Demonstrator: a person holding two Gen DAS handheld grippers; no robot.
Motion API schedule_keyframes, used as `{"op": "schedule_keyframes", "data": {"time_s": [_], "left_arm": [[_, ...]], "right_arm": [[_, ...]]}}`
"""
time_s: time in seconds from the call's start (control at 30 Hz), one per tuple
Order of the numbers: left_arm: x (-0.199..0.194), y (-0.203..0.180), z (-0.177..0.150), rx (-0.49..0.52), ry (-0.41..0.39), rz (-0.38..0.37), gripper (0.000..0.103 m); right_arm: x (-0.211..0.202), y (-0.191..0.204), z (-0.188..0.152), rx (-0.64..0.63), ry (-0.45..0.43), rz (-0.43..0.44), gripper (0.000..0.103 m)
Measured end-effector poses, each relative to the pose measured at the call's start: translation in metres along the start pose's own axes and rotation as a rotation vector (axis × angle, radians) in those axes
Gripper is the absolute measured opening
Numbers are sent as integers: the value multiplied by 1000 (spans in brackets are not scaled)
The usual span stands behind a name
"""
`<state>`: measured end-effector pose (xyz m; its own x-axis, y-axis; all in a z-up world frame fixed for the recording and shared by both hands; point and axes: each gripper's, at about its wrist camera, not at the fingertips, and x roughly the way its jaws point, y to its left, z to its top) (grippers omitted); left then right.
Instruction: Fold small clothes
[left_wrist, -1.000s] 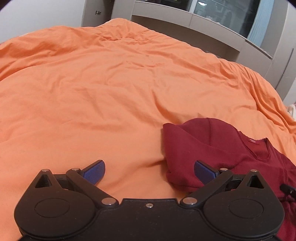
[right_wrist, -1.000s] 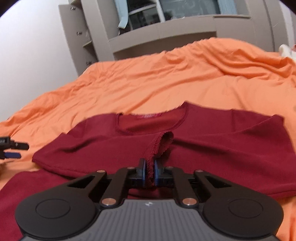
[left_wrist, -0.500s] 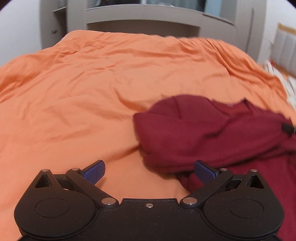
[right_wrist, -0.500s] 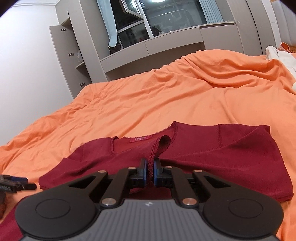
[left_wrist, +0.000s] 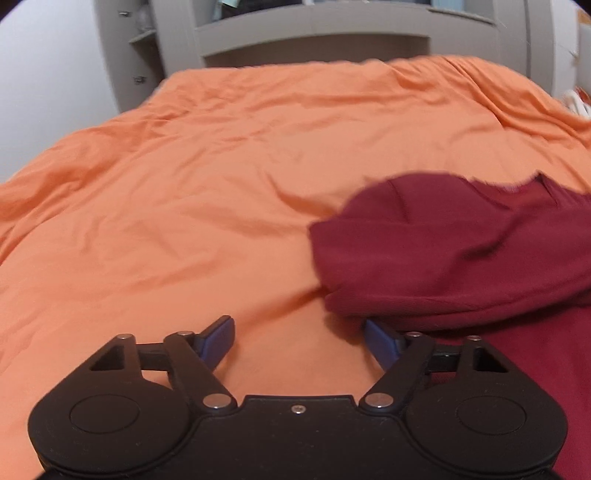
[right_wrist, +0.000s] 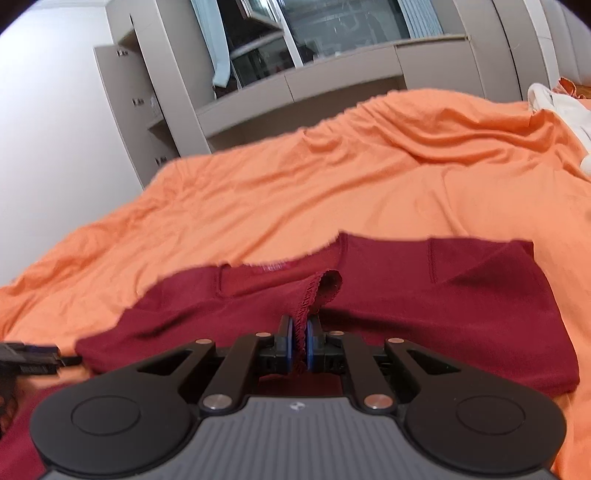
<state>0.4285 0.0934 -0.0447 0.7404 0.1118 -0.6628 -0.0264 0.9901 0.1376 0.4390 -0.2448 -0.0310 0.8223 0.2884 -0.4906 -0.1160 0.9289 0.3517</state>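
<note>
Low over the bed, the right gripper (right_wrist: 299, 345) points forward along the orange bedcover (right_wrist: 332, 192), its blue fingers (right_wrist: 289, 343) clenched on a scalloped edge of the dark red shirt (right_wrist: 443, 306). That pinched edge rises in a small fold from the fingers, while the rest of the shirt lies spread across the cover, neckline and label toward the far side, one short sleeve out to the right. At the left margin of the right wrist view part of the other black tool shows, just beside the shirt's sleeve.

Meanwhile the left gripper (left_wrist: 299, 341) is held level just above the bedcover (left_wrist: 184, 221), aimed toward the grey cabinets (left_wrist: 314, 33) beyond the bed. Its fingers (left_wrist: 218, 338) are spread wide and grasp nothing: the left one hangs over bare orange cloth, and the right one sits at the near edge of the shirt (left_wrist: 461, 258), under a bunched roll of the fabric. Whether that finger touches the cloth I cannot tell.
</note>
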Motion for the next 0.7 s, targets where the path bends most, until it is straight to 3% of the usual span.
{"op": "schedule_keyframes", "data": {"time_s": [0.13,0.27,0.5,0.6,0.7], "left_arm": [[-7,5,1,-38,-42,-32,72],[-10,-8,-1,37,-66,-69,72],[-3,-27,-6,153,-10,-100,76],[0,-23,-6,134,9,-130,76],[0,-9,-3,32,18,-213,76]], "right_arm": [[7,-1,-9,7,74,-13,9],[7,-4,-12,28,80,-2,9],[6,-7,-12,29,83,0,10],[8,-7,-12,29,89,0,10],[9,-8,-14,31,98,-2,10]]}}
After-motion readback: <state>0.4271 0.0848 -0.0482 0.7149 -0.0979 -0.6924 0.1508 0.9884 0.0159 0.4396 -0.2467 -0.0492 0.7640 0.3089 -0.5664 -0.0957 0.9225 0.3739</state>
